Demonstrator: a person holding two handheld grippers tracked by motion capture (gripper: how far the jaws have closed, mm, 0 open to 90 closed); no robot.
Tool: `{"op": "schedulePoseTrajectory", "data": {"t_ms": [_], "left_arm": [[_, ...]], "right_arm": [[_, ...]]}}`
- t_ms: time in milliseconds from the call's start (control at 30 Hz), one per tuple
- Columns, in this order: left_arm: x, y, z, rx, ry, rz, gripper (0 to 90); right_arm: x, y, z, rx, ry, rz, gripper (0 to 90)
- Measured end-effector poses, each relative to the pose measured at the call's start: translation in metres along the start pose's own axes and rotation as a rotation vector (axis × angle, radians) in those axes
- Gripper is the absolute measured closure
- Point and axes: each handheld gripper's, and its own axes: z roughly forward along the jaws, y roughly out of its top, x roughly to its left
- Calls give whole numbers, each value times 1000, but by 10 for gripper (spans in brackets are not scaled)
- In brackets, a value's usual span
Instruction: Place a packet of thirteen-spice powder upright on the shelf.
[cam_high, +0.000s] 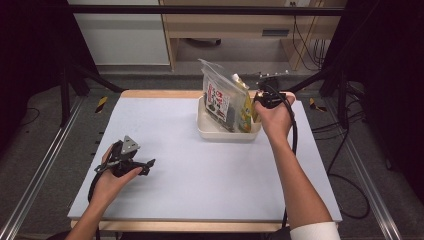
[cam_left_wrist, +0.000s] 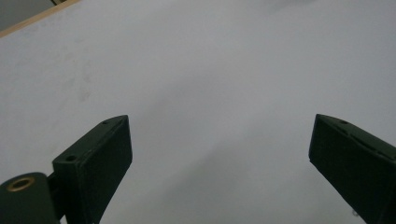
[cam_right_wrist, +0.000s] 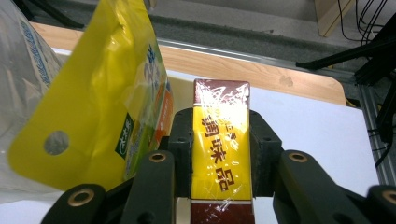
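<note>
My right gripper (cam_right_wrist: 220, 140) is shut on a narrow yellow and dark red box (cam_right_wrist: 220, 144) wrapped in clear film, its jaws pressed on both long sides. In the high view that gripper (cam_high: 260, 97) hangs at the right end of a white tray (cam_high: 210, 131) at the table's far middle. Standing in the tray are a clear bag with a red label (cam_high: 220, 95) and a yellow pouch (cam_high: 245, 102). The yellow pouch (cam_right_wrist: 102, 93) leans just left of the held box. My left gripper (cam_high: 145, 166) rests on the table at the near left, open, with nothing between its jaws (cam_left_wrist: 219, 154).
The grey table mat (cam_high: 200, 170) stretches between the two hands. A wooden table edge (cam_right_wrist: 261, 70) runs behind the tray. Black frame legs and cables (cam_high: 345, 100) stand off the table's right side.
</note>
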Motion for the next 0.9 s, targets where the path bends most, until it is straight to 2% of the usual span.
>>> {"op": "schedulePoseTrajectory", "data": {"t_ms": [233,533,733,867,900], "left_arm": [[-1,0,0,-6,1,-3,60],[-3,1,2,4,-3,11,60],[-5,2,1,3,-9,23,61],[-3,2,0,9,-8,32,61],[-4,2,1,-2,-7,20,61]], "right_arm": [[2,-4,10,30,-7,14,680],[1,-3,15,26,-22,23,678],[3,-8,24,72,-23,39,676],[2,-15,32,58,-13,55,663],[1,-16,33,52,-8,57,645]]}}
